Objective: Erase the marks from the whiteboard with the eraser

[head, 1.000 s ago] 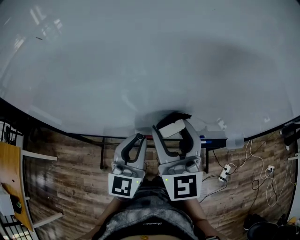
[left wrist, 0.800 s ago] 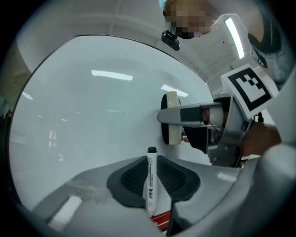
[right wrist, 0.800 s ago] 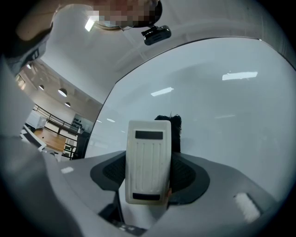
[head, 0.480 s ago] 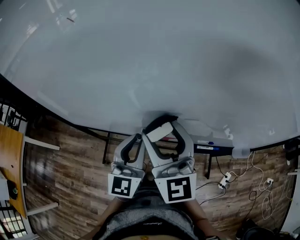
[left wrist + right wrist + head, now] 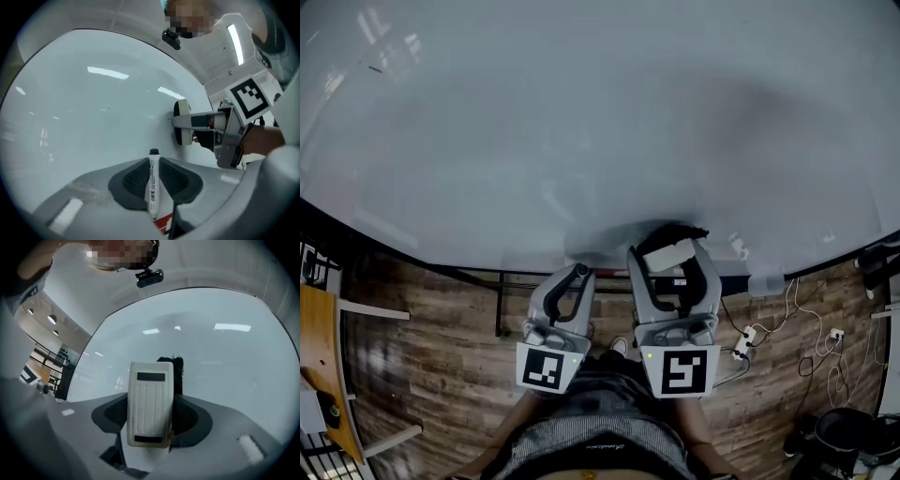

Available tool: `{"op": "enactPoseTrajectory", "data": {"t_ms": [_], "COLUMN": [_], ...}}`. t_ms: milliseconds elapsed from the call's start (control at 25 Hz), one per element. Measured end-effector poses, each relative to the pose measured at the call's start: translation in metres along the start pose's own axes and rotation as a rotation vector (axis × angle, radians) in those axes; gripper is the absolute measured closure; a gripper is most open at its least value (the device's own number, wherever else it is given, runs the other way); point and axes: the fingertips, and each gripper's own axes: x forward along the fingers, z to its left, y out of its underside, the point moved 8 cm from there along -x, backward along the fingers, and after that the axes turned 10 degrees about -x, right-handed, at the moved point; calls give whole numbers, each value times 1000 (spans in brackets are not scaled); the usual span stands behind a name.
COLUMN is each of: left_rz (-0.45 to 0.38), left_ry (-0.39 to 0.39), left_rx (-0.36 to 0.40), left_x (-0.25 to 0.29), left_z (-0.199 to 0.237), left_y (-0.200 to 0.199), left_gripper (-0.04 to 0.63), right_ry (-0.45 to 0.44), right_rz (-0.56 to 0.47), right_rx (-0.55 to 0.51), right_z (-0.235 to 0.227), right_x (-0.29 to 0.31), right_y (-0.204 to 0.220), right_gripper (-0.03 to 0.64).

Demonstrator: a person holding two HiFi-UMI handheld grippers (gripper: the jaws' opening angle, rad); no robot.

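Your right gripper (image 5: 152, 417) has its jaws clamped on the eraser (image 5: 149, 397), which is pressed against the whiteboard (image 5: 581, 141). Your left gripper (image 5: 154, 183) jaws pinch a marker (image 5: 152, 166).

Both claws are moulded in pale grey plastic with rounded, curving arms, as seen on the left claw (image 5: 578, 275) and the right claw (image 5: 670, 251). A white cube (image 5: 546, 368) printed with a black square marker is fixed at the rear of the left one, and a second cube (image 5: 682, 371) at the rear of the right. A small green light is seen above each. The jaws are lined with dark, finely meshed pads (image 5: 133, 180). A grey, finely striped garment (image 5: 581, 433) is worn.
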Motion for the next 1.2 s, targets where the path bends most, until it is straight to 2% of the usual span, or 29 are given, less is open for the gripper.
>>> {"op": "enactPoseTrajectory", "data": {"t_ms": [200,560,720,840,1040,1200], "left_rz": [10,-9,0,0,2,11], "left_ry": [7,-97,-122,-105,-29,12], "left_rx": [-3,8,7,4,3,-6], "left_x": [-2,-22,-28,-24,-8,-1], "left_z": [-2,21,28,24,11,1], "left_y": [2,-4,-4,-5,-2,1], "left_gripper": [523,522,522,522,522,522], "right_ry": [22,-172,-205,-181,-85,-23], "right_rz": [-20,-95,-104,-101,-48,-33], "right_rx": [31,38,31,31,-7,13], "right_z": [3,57,65,56,28,9], "right_x": [2,29,32,28,14,5], "right_y": [-4,-23,-24,-24,-14,-8], "right_gripper": [357,357,357,357,357,357]}}
